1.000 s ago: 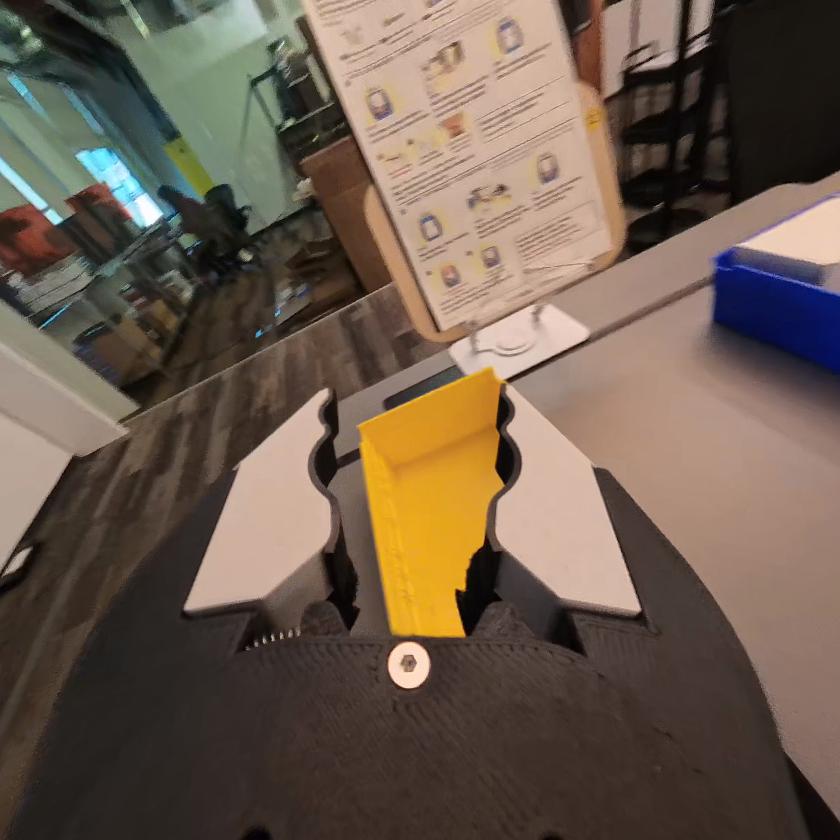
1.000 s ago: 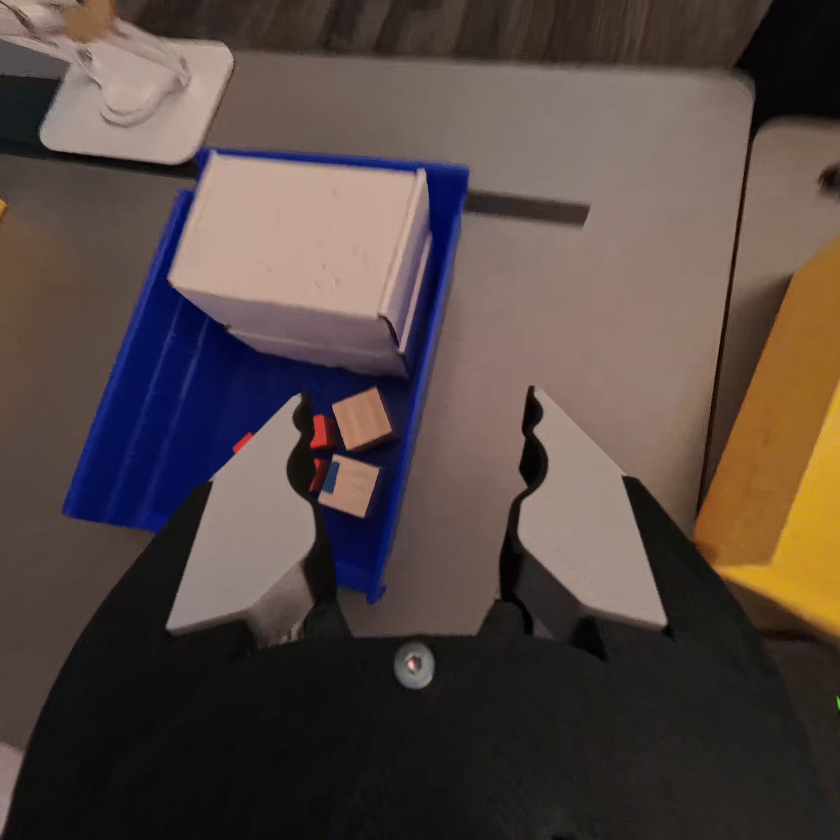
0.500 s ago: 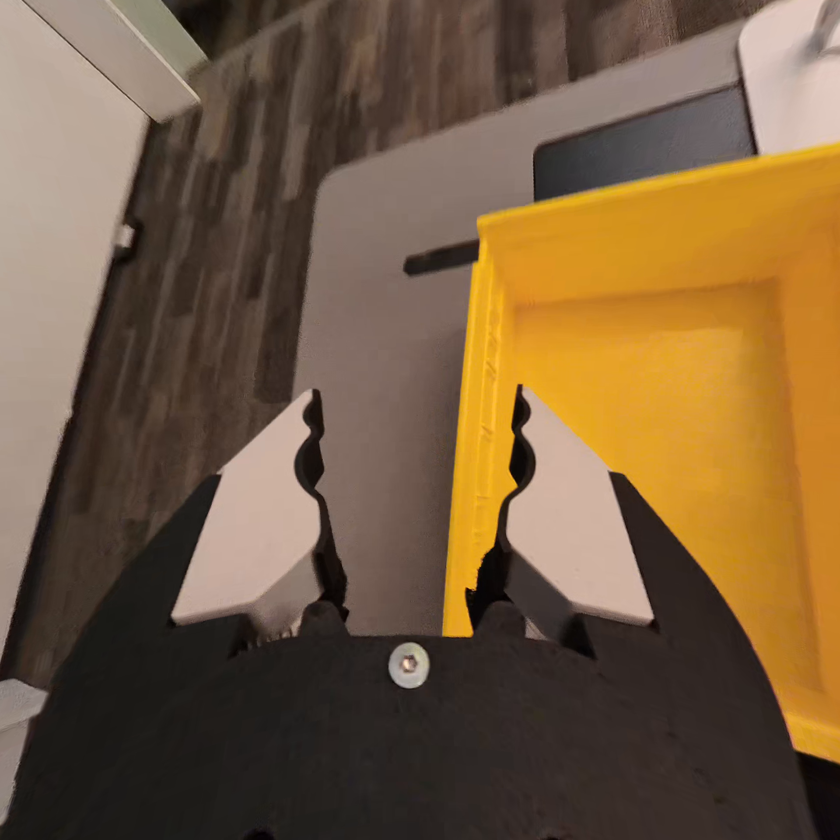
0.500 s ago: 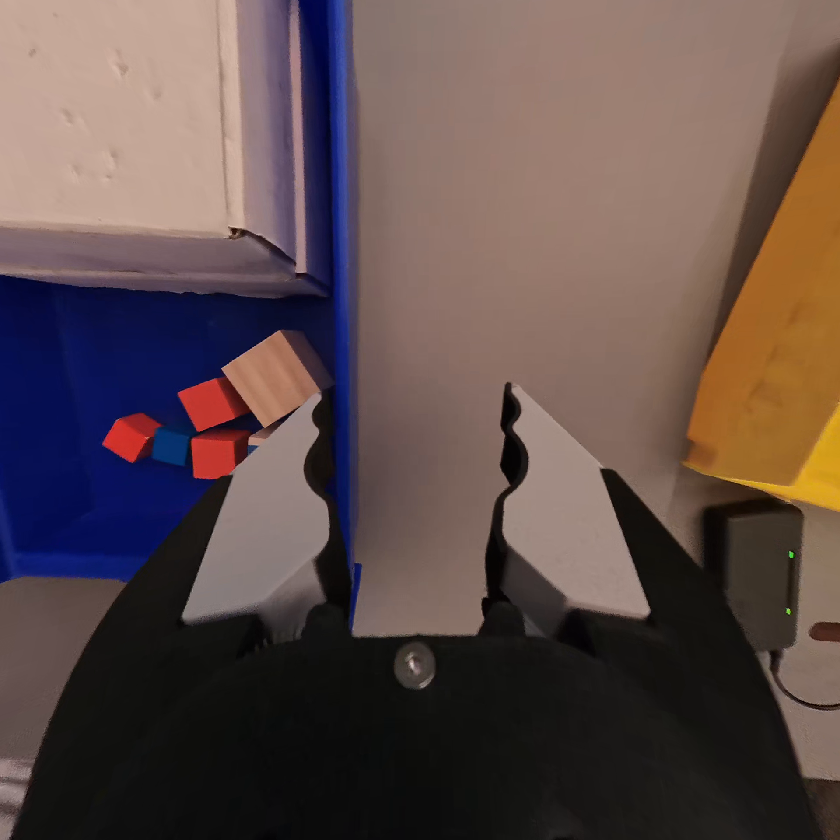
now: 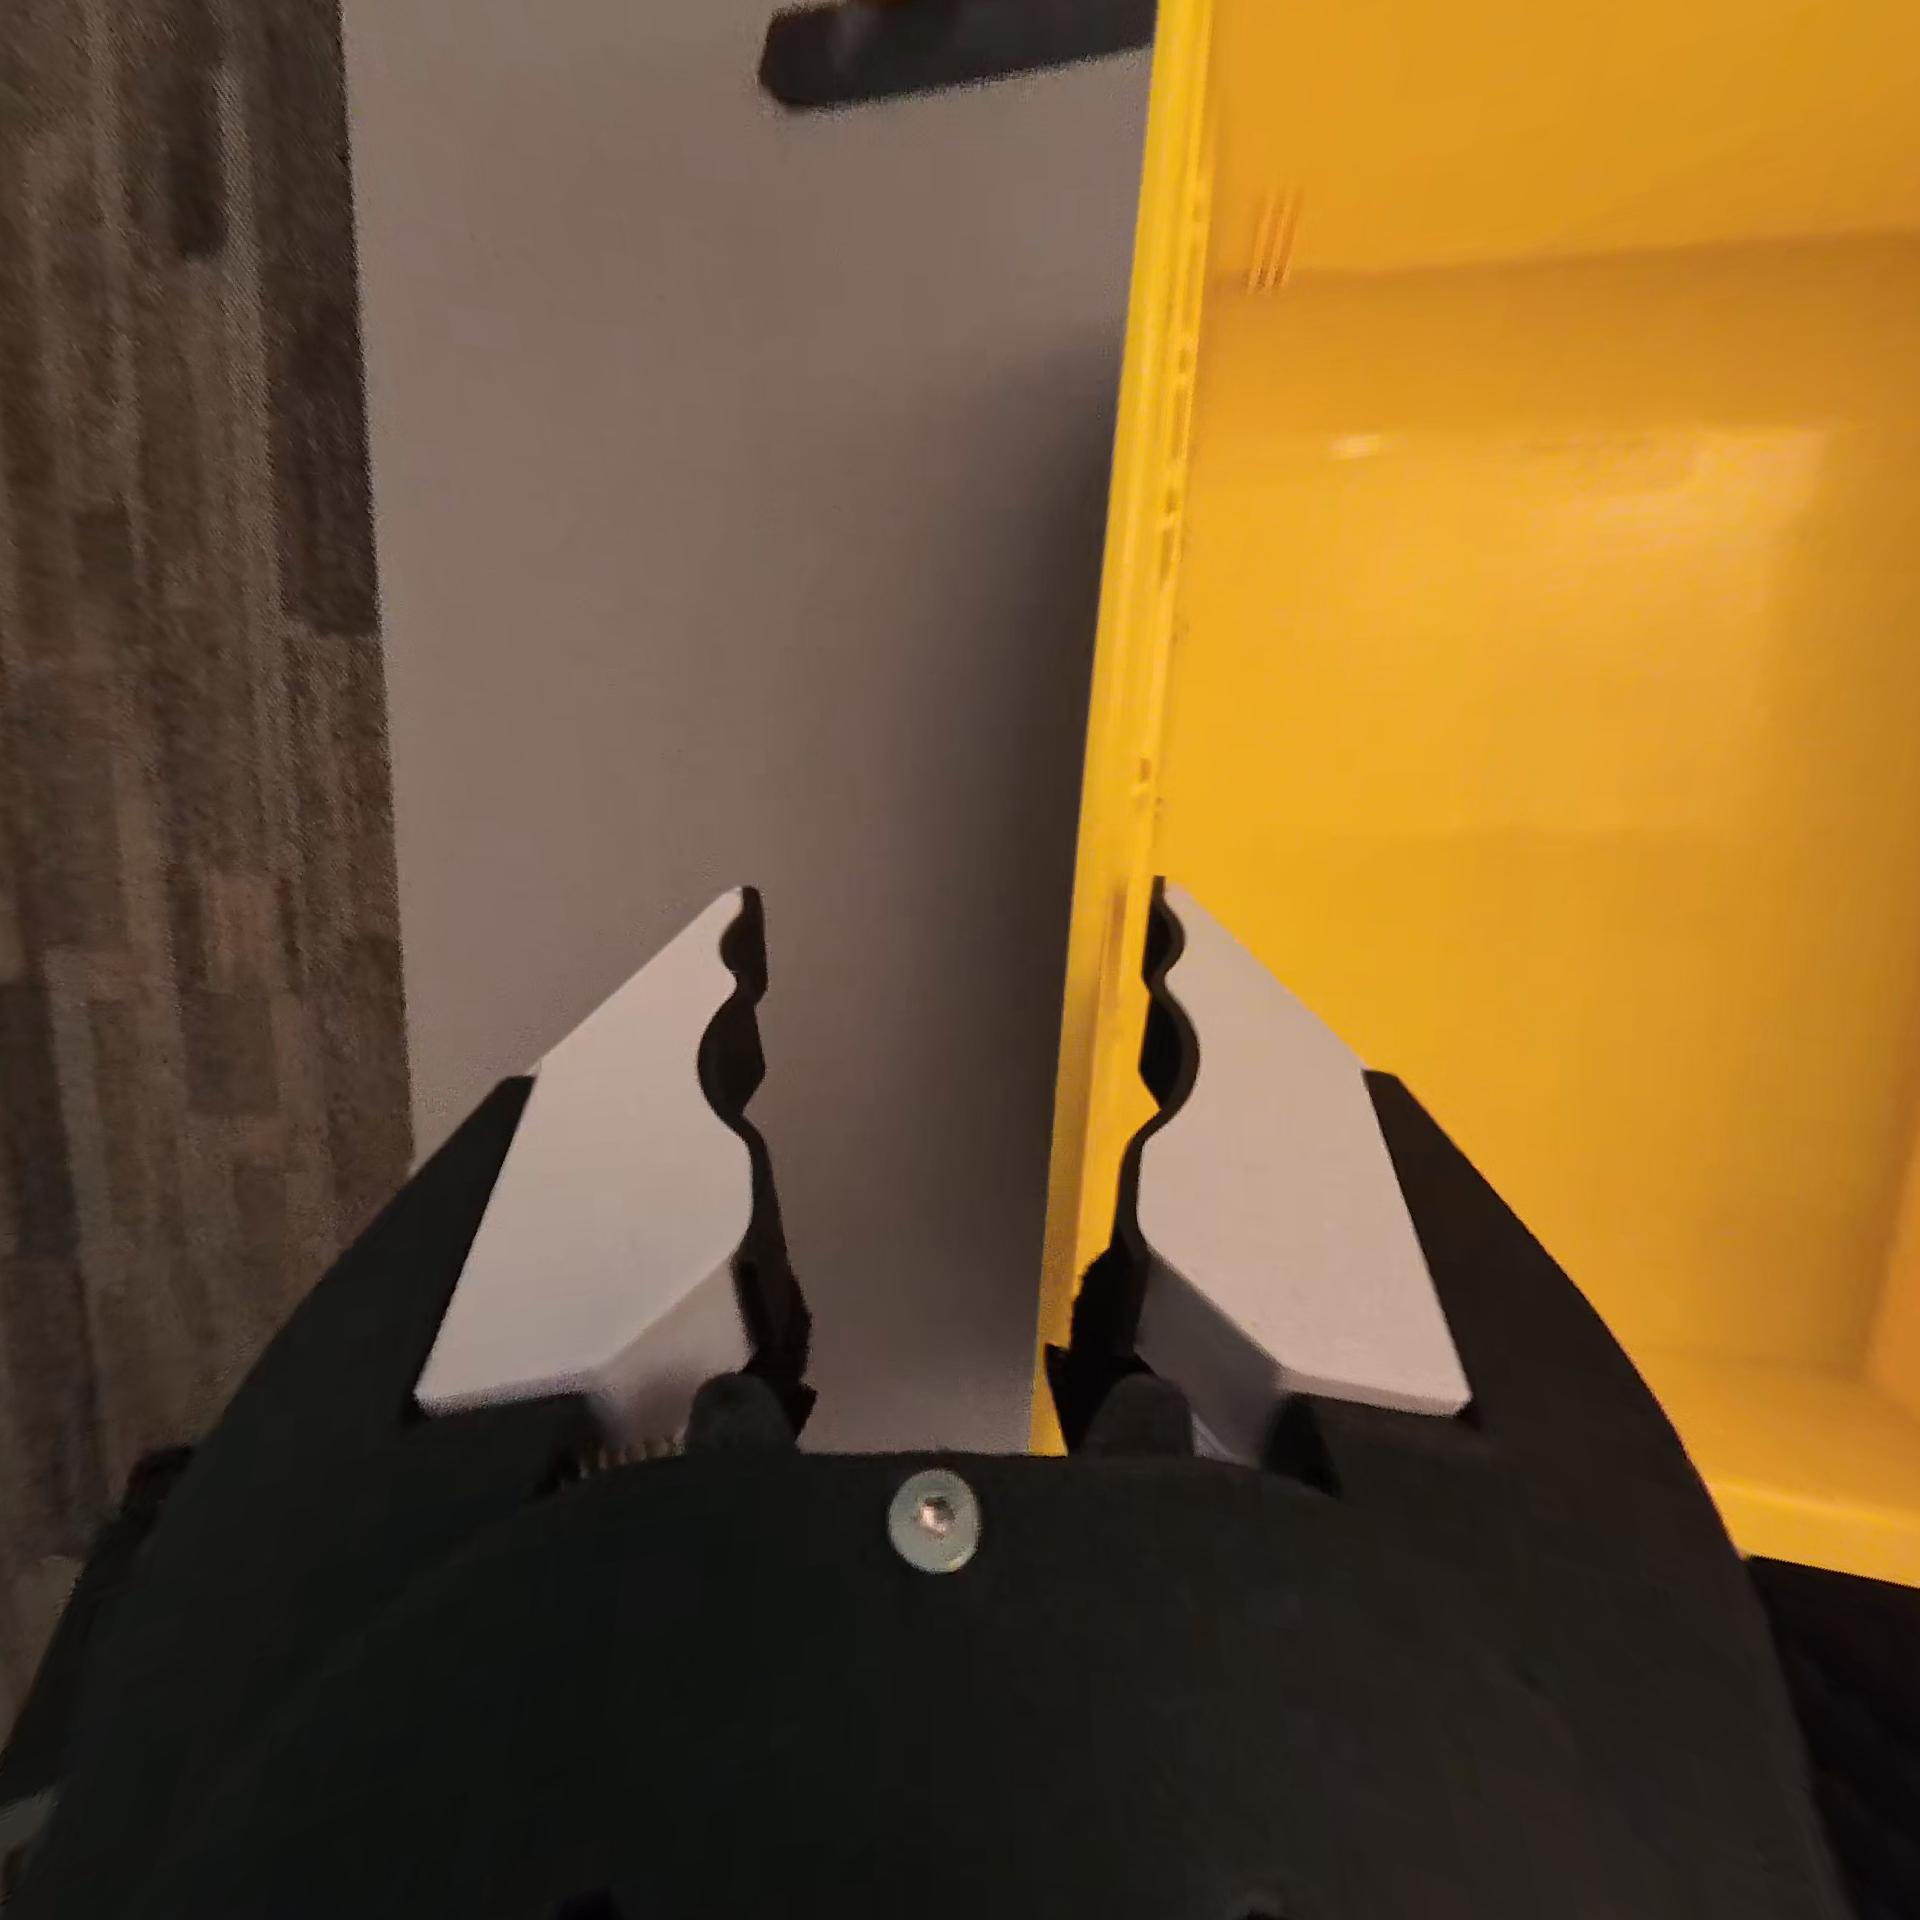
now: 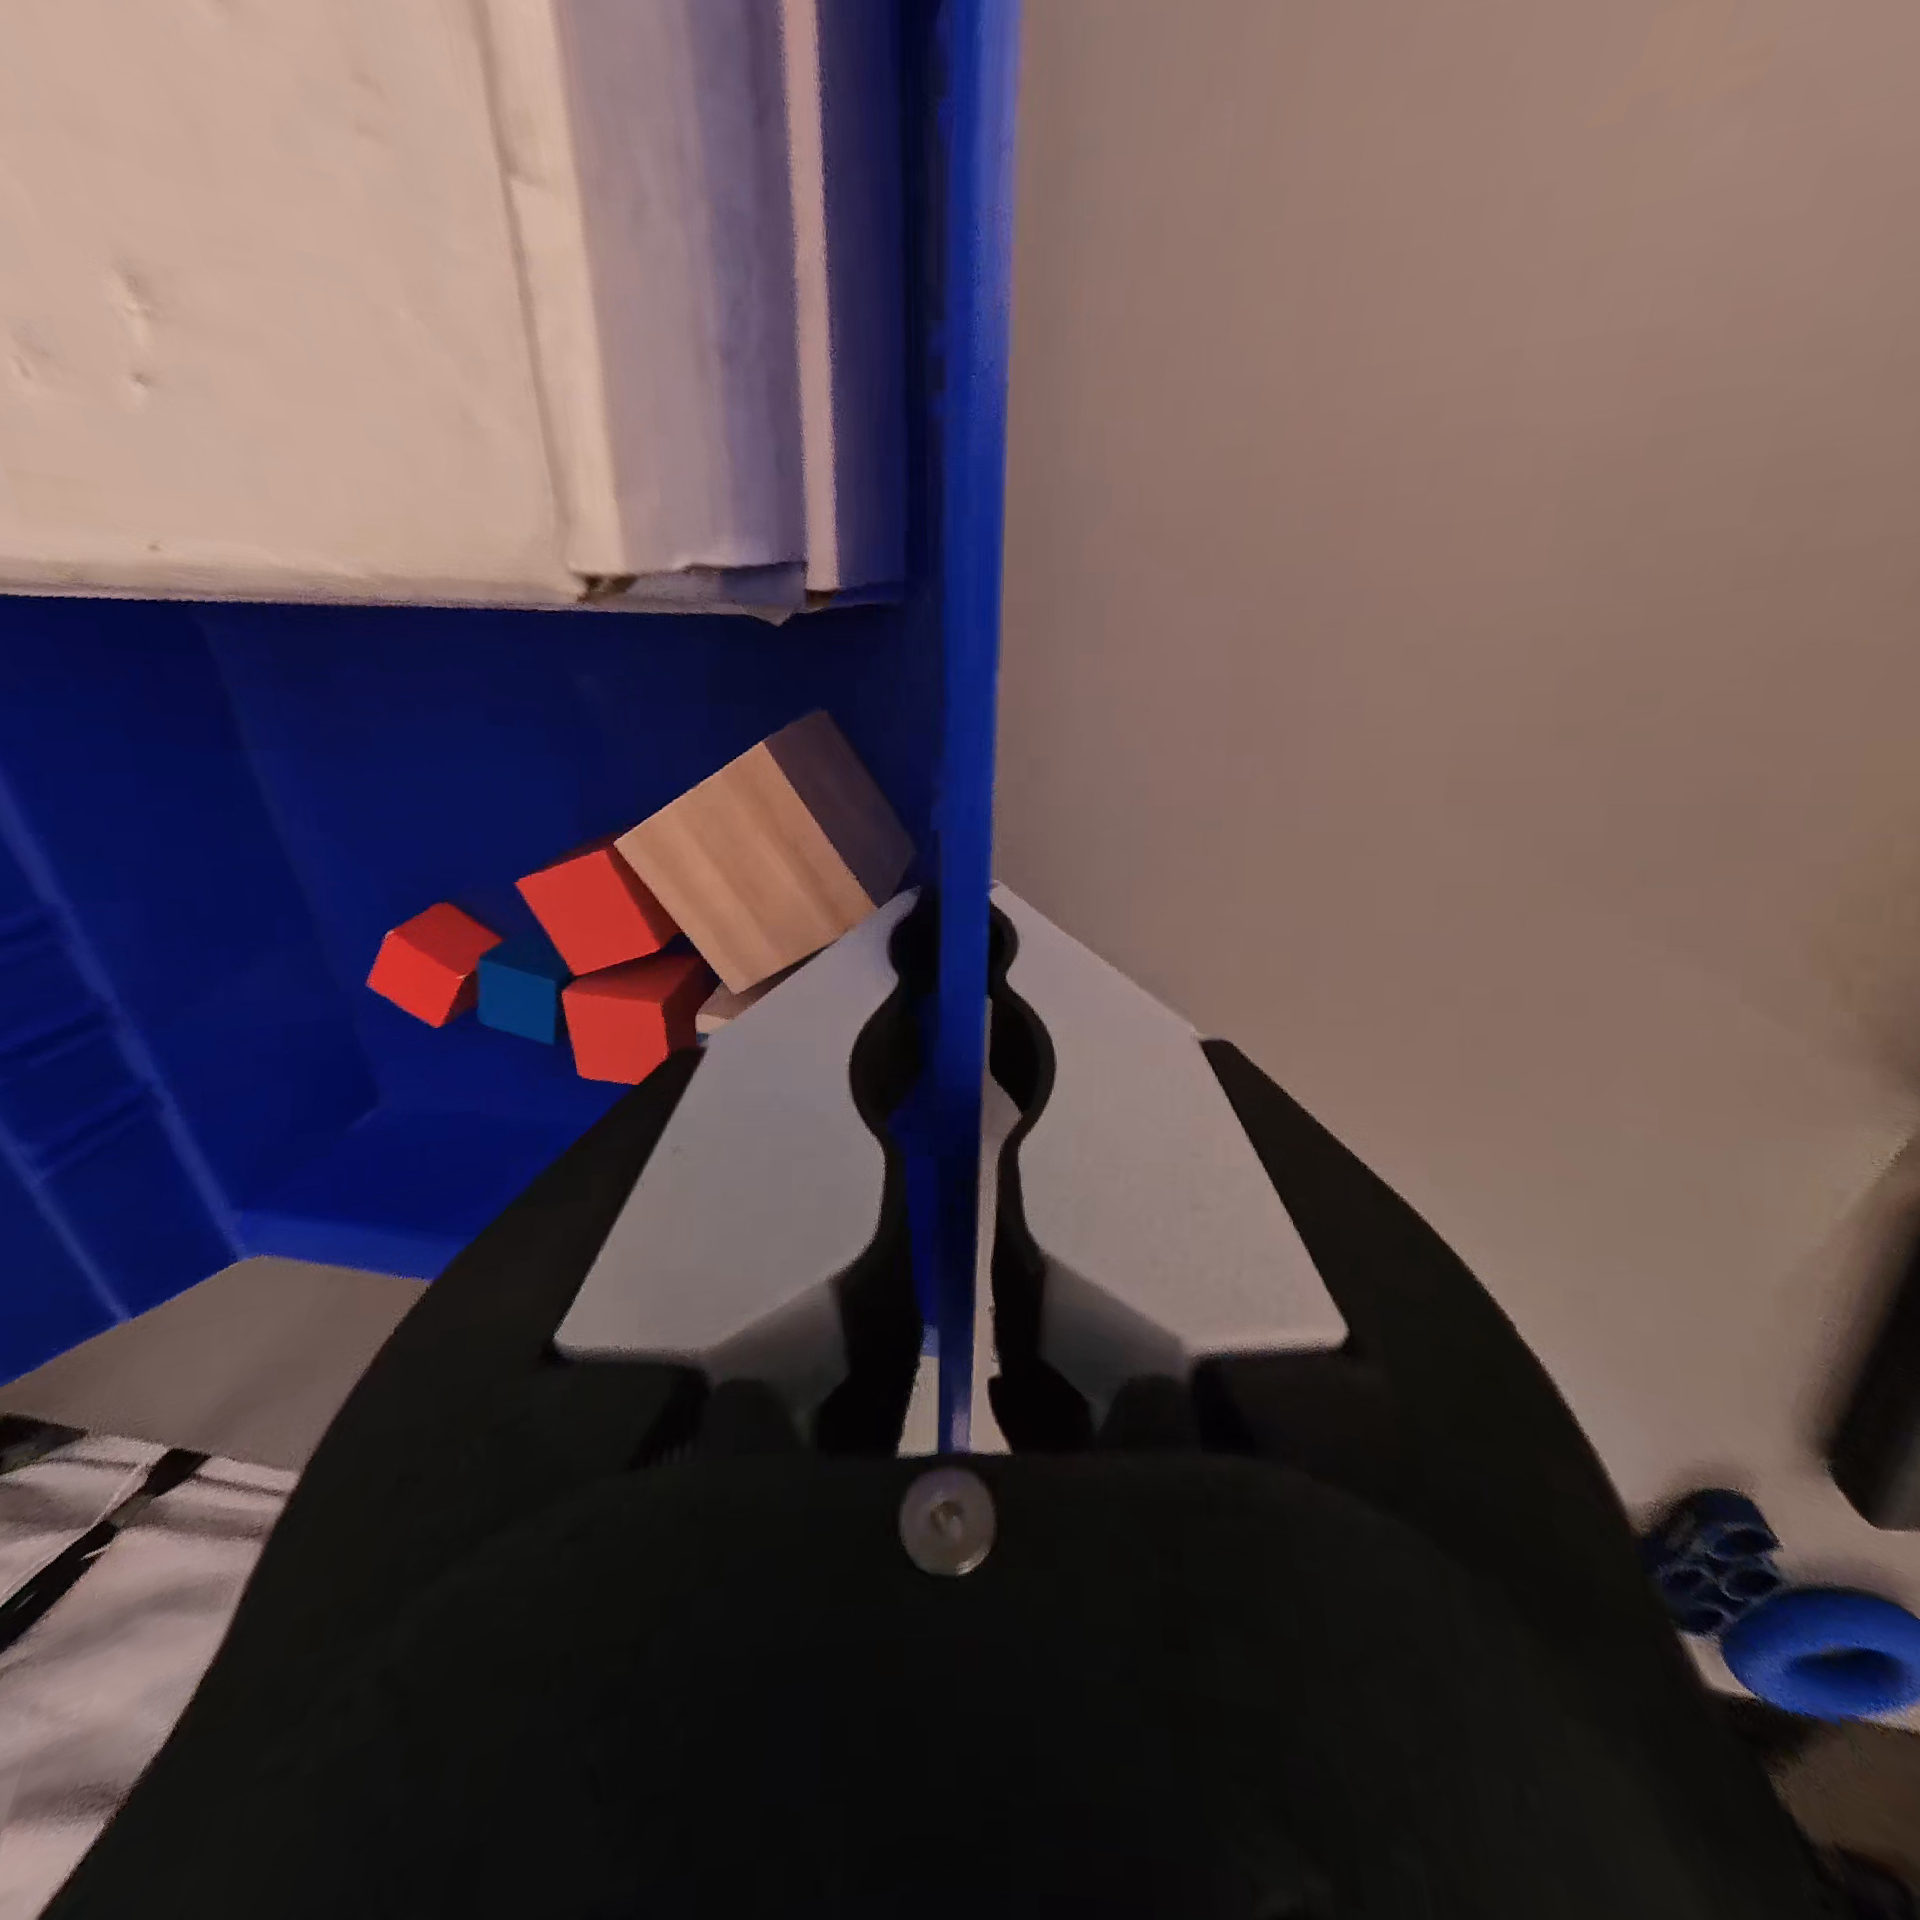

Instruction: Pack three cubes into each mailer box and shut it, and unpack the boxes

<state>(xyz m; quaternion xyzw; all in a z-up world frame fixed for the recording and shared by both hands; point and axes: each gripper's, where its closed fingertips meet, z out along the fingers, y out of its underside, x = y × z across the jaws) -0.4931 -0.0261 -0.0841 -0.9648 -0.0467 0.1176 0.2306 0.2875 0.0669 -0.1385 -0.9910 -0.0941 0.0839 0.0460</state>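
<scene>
My right gripper (image 6: 954, 904) is shut on the right wall of the blue bin (image 6: 961, 416), one finger inside, one outside. In the bin lie a closed white mailer box (image 6: 312, 291) at the far end, a wooden cube (image 6: 764, 857), three small red cubes (image 6: 592, 909) and a small blue cube (image 6: 520, 992). My left gripper (image 5: 951, 909) is open over the left wall of the empty yellow bin (image 5: 1153, 520). Its right finger (image 5: 1288, 1132) is inside the bin, its left finger (image 5: 613, 1132) outside over the grey table (image 5: 727, 520).
The table's left edge and dark wood floor (image 5: 177, 623) lie left of the yellow bin. A black slot (image 5: 956, 47) sits at the table's far end. A blue ring part (image 6: 1818, 1668) and a dark device (image 6: 1881, 1351) lie on the table right of the blue bin. From the right gripper's tips to the small blue cube (image 6: 520, 992) is close to 12 cm.
My right gripper moved forward and shut on the blue bin's right wall. My left gripper dropped lower over the yellow bin's left wall and stays open.
</scene>
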